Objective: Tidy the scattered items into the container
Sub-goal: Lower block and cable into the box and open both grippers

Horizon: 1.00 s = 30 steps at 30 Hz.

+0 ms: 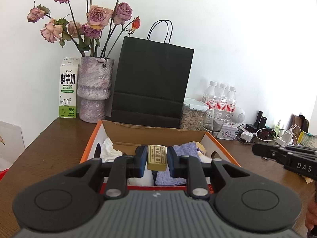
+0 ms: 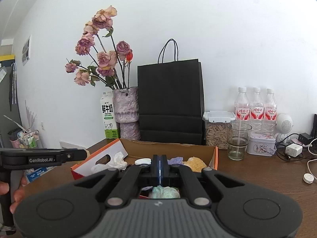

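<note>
Gripping gold, possibly foil-wrapped block (image 1: 156,158): left gripper (image 1: 155,161).

One box (image 1: 118,136) sits on the table (image 1: 51,148). In it: one gold bar (image 1: 156,157), one lilac pouch (image 1: 186,150), one yellow sponge (image 2: 195,163), one white cap (image 2: 142,161), and one pale green ball (image 2: 166,191); the crumpled tissues (image 2: 119,159) cannot be counted. Along the table's back edge: one milk carton (image 1: 68,88), one vase (image 1: 95,91), one black bag (image 1: 152,87), one lidded jar (image 2: 217,129), one glass (image 2: 237,142), three bottles (image 2: 255,107), one tin (image 2: 261,144), one white speaker (image 2: 284,126). At the right edge, two white chargers (image 1: 247,136) and one white puck (image 2: 308,178). Two grippers (image 1: 155,159).
</note>
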Motion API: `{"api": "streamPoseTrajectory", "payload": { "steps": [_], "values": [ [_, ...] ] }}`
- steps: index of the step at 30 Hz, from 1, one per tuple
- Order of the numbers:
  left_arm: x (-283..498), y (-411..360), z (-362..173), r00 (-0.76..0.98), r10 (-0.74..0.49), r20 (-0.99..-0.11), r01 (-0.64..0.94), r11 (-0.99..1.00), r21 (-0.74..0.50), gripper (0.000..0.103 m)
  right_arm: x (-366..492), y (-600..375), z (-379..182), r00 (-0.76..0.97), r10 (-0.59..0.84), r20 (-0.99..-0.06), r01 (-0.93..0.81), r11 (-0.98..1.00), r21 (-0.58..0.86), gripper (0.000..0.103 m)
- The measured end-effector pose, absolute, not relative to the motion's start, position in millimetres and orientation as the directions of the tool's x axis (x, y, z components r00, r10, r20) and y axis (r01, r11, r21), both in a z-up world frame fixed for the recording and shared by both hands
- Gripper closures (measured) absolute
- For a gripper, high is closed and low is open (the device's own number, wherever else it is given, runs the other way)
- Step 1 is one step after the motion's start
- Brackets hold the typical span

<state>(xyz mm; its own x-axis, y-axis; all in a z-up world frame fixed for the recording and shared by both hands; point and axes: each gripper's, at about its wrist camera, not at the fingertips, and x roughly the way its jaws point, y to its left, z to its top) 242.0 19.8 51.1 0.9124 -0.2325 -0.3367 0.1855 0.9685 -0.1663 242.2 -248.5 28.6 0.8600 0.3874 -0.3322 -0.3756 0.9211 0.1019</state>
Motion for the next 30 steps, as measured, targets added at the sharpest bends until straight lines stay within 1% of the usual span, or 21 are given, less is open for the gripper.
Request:
{"api": "streamPoseTrajectory", "payload": {
  "steps": [1, 2, 3, 4, 5, 7, 8, 9, 11, 12, 13, 14, 15, 17, 18, 19, 20, 21, 26, 30],
  "values": [
    [241.9, 18.8, 48.7, 0.910, -0.238, -0.339, 0.190, 0.967, -0.167, 0.081, 242.5, -246.9, 21.2, 0.844, 0.389, -0.369, -0.383, 0.919, 0.094, 0.092],
    [241.2, 19.5, 43.6, 0.905, -0.244, -0.347, 0.196, 0.966, -0.169, 0.081, 241.1, -245.7, 11.4, 0.828, 0.391, -0.402, -0.391, 0.916, 0.088, 0.078],
    [240.5, 21.2, 38.7, 0.900, -0.247, -0.359, 0.197, 0.965, -0.172, 0.081, 239.6, -244.8, -0.4, 0.810, 0.388, -0.439, -0.394, 0.916, 0.083, 0.060],
    [240.0, 23.1, 34.5, 0.895, -0.245, -0.372, 0.192, 0.966, -0.174, 0.081, 239.3, -243.9, -13.8, 0.788, 0.381, -0.484, -0.393, 0.916, 0.082, 0.054],
    [239.1, 26.1, 30.1, 0.890, -0.243, -0.386, 0.187, 0.966, -0.177, 0.081, 239.3, -242.7, -26.8, 0.766, 0.371, -0.525, -0.390, 0.918, 0.079, 0.051],
    [236.5, 32.7, 22.8, 0.880, -0.239, -0.411, 0.177, 0.967, -0.183, 0.081, 243.0, -242.8, -51.9, 0.718, 0.347, -0.603, -0.370, 0.925, 0.091, 0.052],
    [234.7, 35.4, 20.1, 0.877, -0.235, -0.418, 0.172, 0.968, -0.183, 0.081, 244.9, -243.0, -60.8, 0.702, 0.336, -0.628, -0.359, 0.929, 0.096, 0.052],
    [232.2, 38.1, 17.7, 0.876, -0.230, -0.424, 0.168, 0.969, -0.179, 0.081, 246.3, -242.8, -67.2, 0.692, 0.326, -0.644, -0.350, 0.932, 0.095, 0.052],
    [228.4, 42.0, 15.0, 0.875, -0.221, -0.430, 0.160, 0.972, -0.175, 0.081, 243.8, -239.1, -71.7, 0.699, 0.311, -0.644, -0.356, 0.932, 0.063, 0.051],
    [227.0, 43.7, 13.9, 0.875, -0.217, -0.433, 0.155, 0.972, -0.174, 0.081, 243.2, -236.6, -71.3, 0.699, 0.304, -0.647, -0.358, 0.932, 0.050, 0.053],
    [225.3, 45.1, 12.6, 0.873, -0.215, -0.437, 0.152, 0.973, -0.175, 0.081, 241.9, -234.2, -71.4, 0.703, 0.295, -0.647, -0.361, 0.932, 0.034, 0.058],
    [224.1, 46.5, 11.4, 0.872, -0.213, -0.440, 0.149, 0.973, -0.177, 0.081, 239.4, -232.4, -71.5, 0.705, 0.295, -0.645, -0.367, 0.930, 0.023, 0.073],
    [222.4, 47.7, 10.2, 0.871, -0.211, -0.443, 0.144, 0.973, -0.180, 0.081, 238.0, -231.6, -70.7, 0.702, 0.301, -0.646, -0.373, 0.927, 0.026, 0.076],
    [220.7, 49.4, 9.3, 0.870, -0.209, -0.447, 0.139, 0.973, -0.184, 0.081, 235.7, -230.7, -68.9, 0.704, 0.302, -0.642, -0.374, 0.927, 0.026, 0.077],
    [220.5, 49.7, 10.1, 0.870, -0.208, -0.446, 0.138, 0.973, -0.184, 0.081, 234.6, -231.6, -67.7, 0.709, 0.305, -0.636, -0.371, 0.928, 0.031, 0.081],
    [219.7, 49.7, 11.1, 0.872, -0.209, -0.443, 0.140, 0.973, -0.184, 0.081, 233.9, -233.6, -64.7, 0.716, 0.315, -0.623, -0.371, 0.928, 0.042, 0.089],
    [218.7, 48.9, 12.6, 0.873, -0.211, -0.439, 0.143, 0.973, -0.182, 0.081, 233.1, -235.0, -61.1, 0.724, 0.316, -0.613, -0.365, 0.930, 0.049, 0.094],
    [218.0, 47.4, 14.9, 0.876, -0.213, -0.434, 0.147, 0.972, -0.181, 0.081, 232.2, -236.0, -57.6, 0.730, 0.319, -0.604, -0.364, 0.930, 0.052, 0.101],
    [216.2, 41.1, 22.2, 0.881, -0.231, -0.412, 0.171, 0.969, -0.178, 0.081, 232.0, -242.0, -44.9, 0.759, 0.314, -0.570, -0.353, 0.935, 0.046, 0.102],
    [215.9, 37.6, 22.1, 0.880, -0.238, -0.412, 0.178, 0.968, -0.179, 0.081, 230.0, -250.3, -36.6, 0.776, 0.329, -0.539, -0.346, 0.935, 0.072, 0.102]
  ]
}}
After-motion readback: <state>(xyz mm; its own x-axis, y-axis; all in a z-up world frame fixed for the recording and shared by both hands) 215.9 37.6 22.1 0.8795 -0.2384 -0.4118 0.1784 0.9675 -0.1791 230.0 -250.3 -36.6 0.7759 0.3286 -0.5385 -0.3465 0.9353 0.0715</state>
